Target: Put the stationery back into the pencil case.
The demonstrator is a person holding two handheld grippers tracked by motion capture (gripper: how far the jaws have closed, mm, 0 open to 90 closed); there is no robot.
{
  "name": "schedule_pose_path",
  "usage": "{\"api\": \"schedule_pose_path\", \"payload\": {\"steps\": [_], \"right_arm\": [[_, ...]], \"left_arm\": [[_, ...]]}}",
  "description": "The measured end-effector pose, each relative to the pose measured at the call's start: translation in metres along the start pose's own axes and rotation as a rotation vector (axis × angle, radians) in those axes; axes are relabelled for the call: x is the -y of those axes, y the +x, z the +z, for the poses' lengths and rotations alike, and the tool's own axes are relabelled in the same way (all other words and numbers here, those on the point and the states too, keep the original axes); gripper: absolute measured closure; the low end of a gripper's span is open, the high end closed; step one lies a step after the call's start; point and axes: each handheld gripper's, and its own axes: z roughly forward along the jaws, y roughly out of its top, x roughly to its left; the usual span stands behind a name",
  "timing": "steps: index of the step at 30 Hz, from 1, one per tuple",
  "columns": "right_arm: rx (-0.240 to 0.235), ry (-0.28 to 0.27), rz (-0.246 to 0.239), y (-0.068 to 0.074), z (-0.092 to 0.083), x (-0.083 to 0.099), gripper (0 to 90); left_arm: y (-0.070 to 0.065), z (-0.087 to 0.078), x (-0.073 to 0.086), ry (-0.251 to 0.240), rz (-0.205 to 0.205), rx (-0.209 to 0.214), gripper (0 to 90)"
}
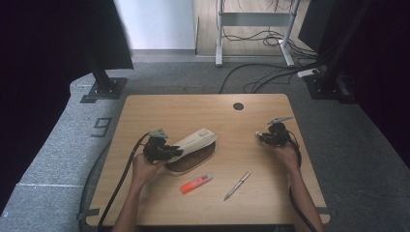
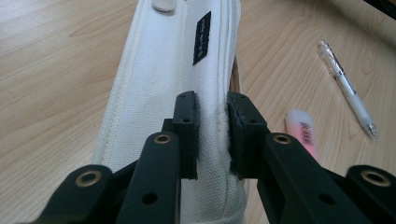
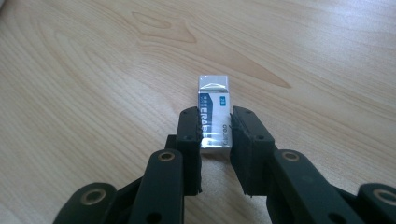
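Two claws busy: left claw (image 2: pixel 212 135) pinches the soft white pencil case (image 2: pixel 168 93) by its floppy top seam at desk (image 1: pixel 159 208) left-centre, right claw (image 3: pixel 215 135) clamps the small, light, stiff eraser (image 3: pixel 214 112) across its sleeved sides, desk right.

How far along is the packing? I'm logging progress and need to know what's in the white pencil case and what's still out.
Done so far: the left gripper is shut on the flap of the white pencil case, holding it open. In hand: the right gripper grips the eraser low over the table. Left: the orange highlighter and the pen lie loose in front of the case.
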Motion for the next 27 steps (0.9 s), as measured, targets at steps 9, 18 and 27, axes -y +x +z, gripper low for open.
{"api": "schedule_pose_path", "payload": {"steps": [9,18,27], "right_arm": [[-0.001,-0.037,0.0,0.008,-0.016,-0.001,72.0],[-0.01,-0.054,0.004,0.018,-0.028,0.002,72.0],[-0.032,-0.086,-0.021,0.034,-0.04,0.0,72.0]], "left_arm": [[-0.001,-0.001,0.0,-0.007,0.008,-0.011,75.8],[-0.001,-0.001,0.0,-0.008,0.009,-0.012,75.9],[0.0,-0.001,0.0,-0.013,0.007,-0.01,76.0]]}}
